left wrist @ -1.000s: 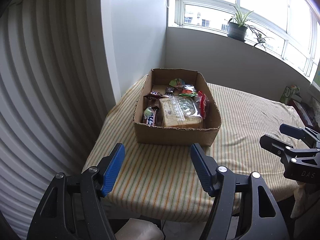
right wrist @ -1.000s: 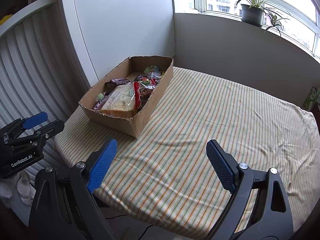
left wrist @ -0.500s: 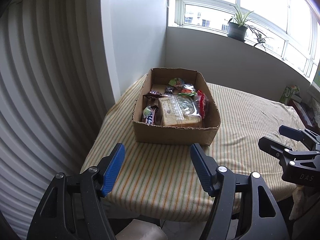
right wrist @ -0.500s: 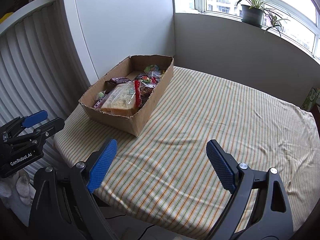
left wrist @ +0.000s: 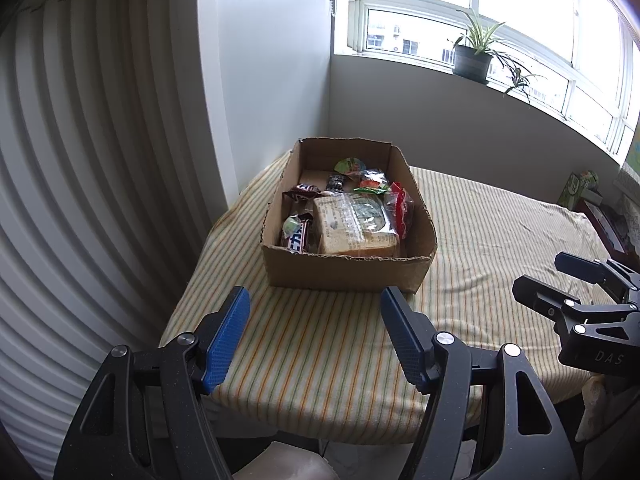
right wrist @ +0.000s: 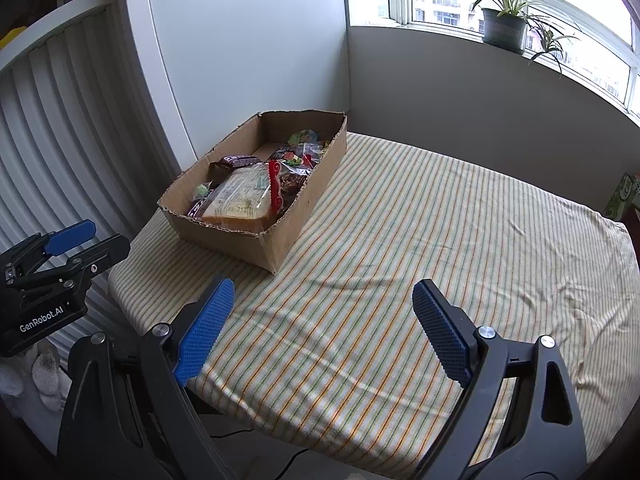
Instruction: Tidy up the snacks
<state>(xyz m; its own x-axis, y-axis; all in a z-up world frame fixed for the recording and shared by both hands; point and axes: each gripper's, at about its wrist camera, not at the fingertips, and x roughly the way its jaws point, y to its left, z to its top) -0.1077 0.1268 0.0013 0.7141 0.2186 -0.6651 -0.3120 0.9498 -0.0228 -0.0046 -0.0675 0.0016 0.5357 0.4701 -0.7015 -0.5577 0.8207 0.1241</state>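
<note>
We count one box (left wrist: 347, 276) of snacks (left wrist: 352, 224) on the table (left wrist: 480, 240); left gripper (left wrist: 316, 338) and right gripper (right wrist: 324, 334) gape wide, both empty.

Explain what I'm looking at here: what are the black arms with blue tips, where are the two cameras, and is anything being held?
There is no robot. A person holds a hand tool in each hand, each ending in a two-finger claw with blue pads, and a wide-angle camera on each tool looks forward along its fingers.

One picture comes from the left claw, the other from the right claw; each also shows the other tool at its edge.

Both look down at a table under a striped cloth. On it stands an open cardboard box of snacks: a bagged loaf of bread, candy bars and small wrapped packets. A potted plant sits on the windowsill.

Both claws are open and empty, short of the box.
</note>
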